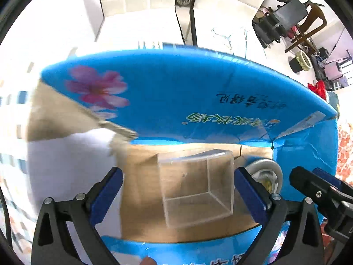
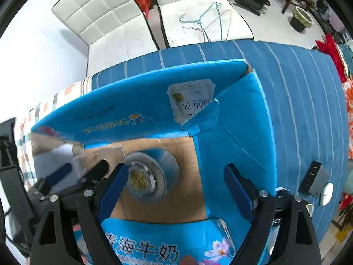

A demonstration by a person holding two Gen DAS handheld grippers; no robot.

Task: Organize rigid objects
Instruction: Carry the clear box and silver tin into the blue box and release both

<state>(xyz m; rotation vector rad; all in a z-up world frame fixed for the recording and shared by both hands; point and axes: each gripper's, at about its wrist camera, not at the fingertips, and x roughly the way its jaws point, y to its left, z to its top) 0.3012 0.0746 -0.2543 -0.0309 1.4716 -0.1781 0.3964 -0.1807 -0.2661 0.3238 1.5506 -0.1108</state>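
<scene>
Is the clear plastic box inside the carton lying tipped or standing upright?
Tipped: the clear plastic box lies on its side on the carton floor, its open mouth facing sideways.

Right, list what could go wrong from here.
1. The clear plastic box lies tilted on the carton floor between the open left gripper fingers; a careless close might push it away.
2. The round lamp fitting sits right beside the box, so the two could knock.
3. Both grippers crowd the blue carton; the right gripper might bump the left.
</scene>
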